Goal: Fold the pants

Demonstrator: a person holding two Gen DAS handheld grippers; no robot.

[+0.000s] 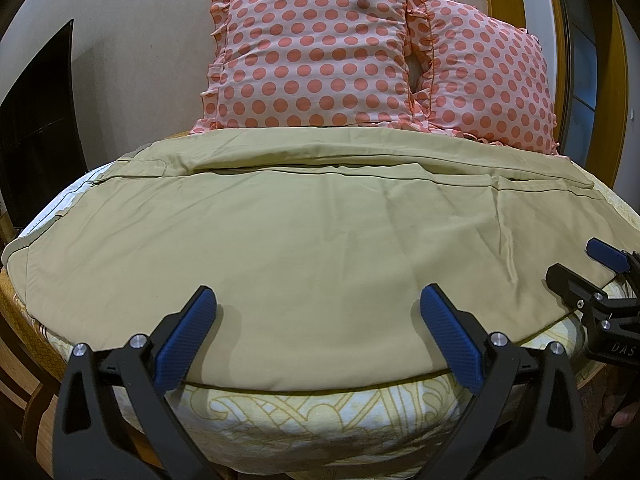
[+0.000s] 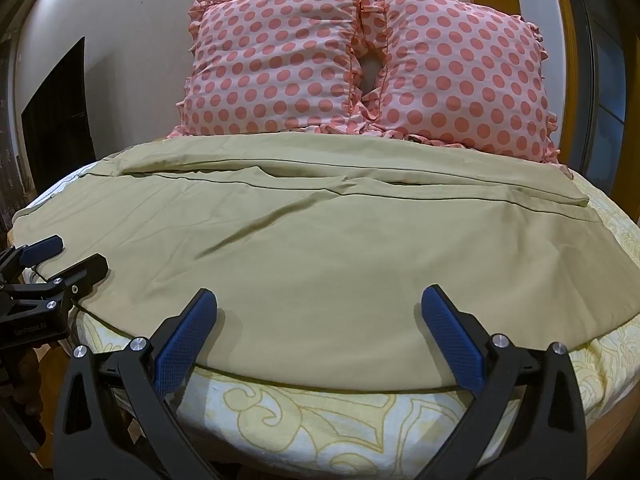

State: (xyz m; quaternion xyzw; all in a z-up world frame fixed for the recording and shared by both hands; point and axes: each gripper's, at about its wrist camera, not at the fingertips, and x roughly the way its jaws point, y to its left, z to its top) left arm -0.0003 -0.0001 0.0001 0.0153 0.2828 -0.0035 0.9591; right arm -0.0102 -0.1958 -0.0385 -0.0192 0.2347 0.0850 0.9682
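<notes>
While both tools hover at the near edge of the bed, the fold appears to be at its start or between two folds; neither tool grips any cloth.

Item: pants (image 1: pixel 312 240), khaki-green, thin woven cloth. Position: spread wide across the bed sheet (image 1: pixel 320 412), near hem running along the front edge of the mattress, far side reaching the foot of two pillows (image 1: pixel 316 56). Condition: mostly flat; one leg seems to lie over the other, with a long seam line and a shallow ridge across the far half. Soft creases run diagonally in the middle in the right wrist view. A pocket or waistband detail shows at the far left; it is too small to tell which.

Left gripper (image 1: pixel 318 304): jaws spread wide, released, blue pads just above the near hem.

Right gripper (image 2: pixel 319 304): likewise released and spread wide, nothing between the pads, poised over the near hem to the right of the other.

Next move, as judged: each tool must drop onto the near edge, pinch through all layers, then lift and carry the cloth away toward the pillows. Thin cloth may slip or bunch.
</notes>
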